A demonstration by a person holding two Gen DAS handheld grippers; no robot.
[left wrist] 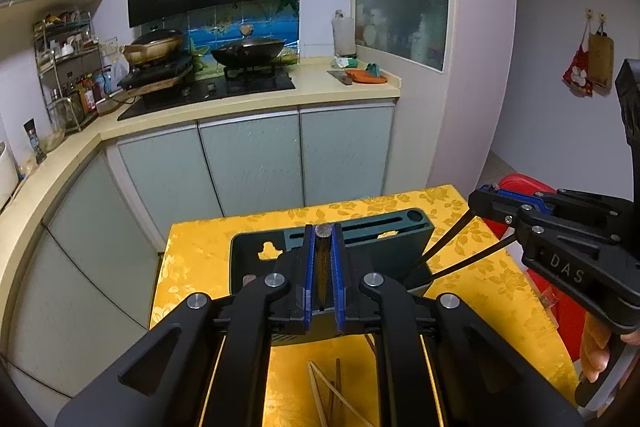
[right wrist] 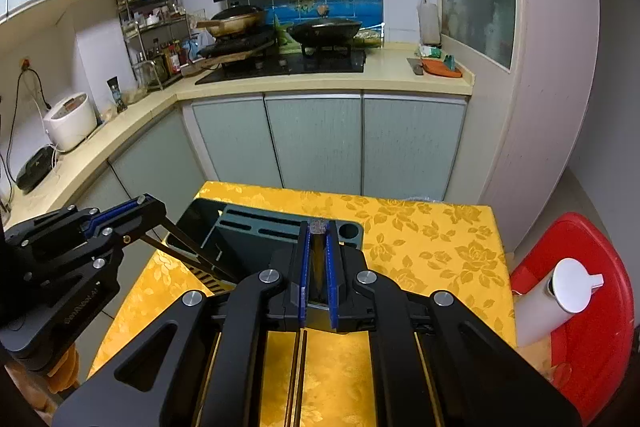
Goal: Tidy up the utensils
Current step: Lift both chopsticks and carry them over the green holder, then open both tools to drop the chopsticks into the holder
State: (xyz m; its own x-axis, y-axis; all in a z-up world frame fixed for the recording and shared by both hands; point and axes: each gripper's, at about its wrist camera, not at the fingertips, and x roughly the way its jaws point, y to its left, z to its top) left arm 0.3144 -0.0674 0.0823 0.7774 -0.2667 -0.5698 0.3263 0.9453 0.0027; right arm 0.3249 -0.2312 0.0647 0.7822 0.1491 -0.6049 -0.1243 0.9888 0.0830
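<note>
A dark green utensil holder (left wrist: 384, 251) (right wrist: 256, 235) with slots and a round hole stands on the yellow flowered tablecloth (left wrist: 200, 251) (right wrist: 420, 239). My left gripper (left wrist: 323, 239) (right wrist: 150, 207) is shut on a pair of dark chopsticks (right wrist: 192, 247) that slant down beside the holder's left side. The right gripper (right wrist: 318, 235) (left wrist: 486, 197) is shut on another dark pair (left wrist: 452, 247), whose tips reach the holder's right end. Several light wooden chopsticks (left wrist: 328, 395) lie loose on the cloth near me.
A red plastic stool (right wrist: 588, 251) with a white bottle (right wrist: 560, 291) on it stands right of the table. Behind the table are pale cabinet doors (right wrist: 316, 139), a countertop with a stove and pans (right wrist: 324, 27), and a rice cooker (right wrist: 70, 119) at left.
</note>
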